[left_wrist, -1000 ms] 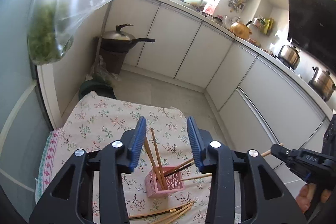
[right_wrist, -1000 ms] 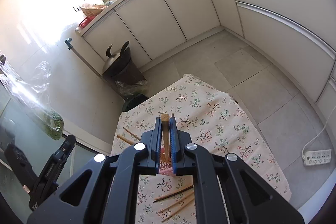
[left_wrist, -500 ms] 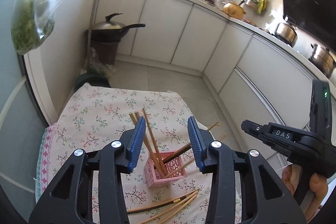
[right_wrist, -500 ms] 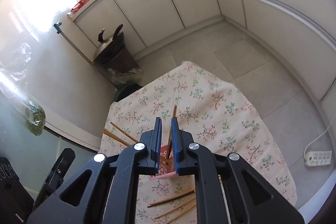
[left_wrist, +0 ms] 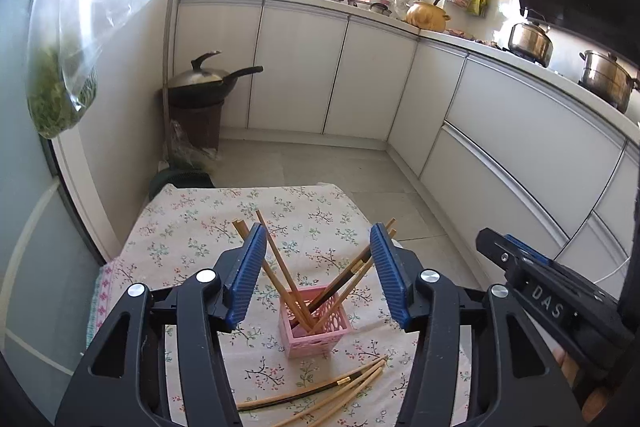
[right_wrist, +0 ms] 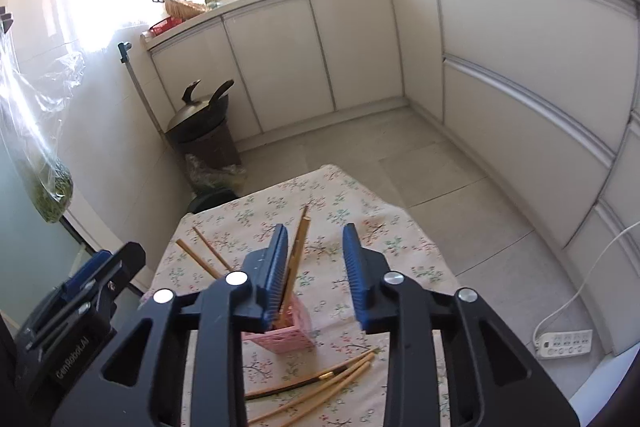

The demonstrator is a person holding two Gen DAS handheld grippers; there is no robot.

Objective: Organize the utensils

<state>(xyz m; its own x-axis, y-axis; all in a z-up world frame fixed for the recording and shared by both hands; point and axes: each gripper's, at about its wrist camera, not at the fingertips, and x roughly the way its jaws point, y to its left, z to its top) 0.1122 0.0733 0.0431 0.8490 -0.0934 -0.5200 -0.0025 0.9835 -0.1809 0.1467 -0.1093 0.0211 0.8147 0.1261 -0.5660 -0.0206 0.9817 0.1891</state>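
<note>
At lower centre, the pink basket (left_wrist: 316, 323) holds several chopsticks (left_wrist: 280, 263) leaning outward; both grippers' jaws are opening, empty, above it.

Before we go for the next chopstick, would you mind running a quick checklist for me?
1. Right gripper released: ok, jaws opening, pads off the chopstick.
2. Left gripper empty: ok, jaws opening.
3. Pink basket upright on the tablecloth: ok.
4. Placed chopsticks inside basket: ok, leaning outward.
5. Loose chopsticks reachable: ok, lying in front of basket.
6. Basket stable against tipping: cannot tell.
</note>
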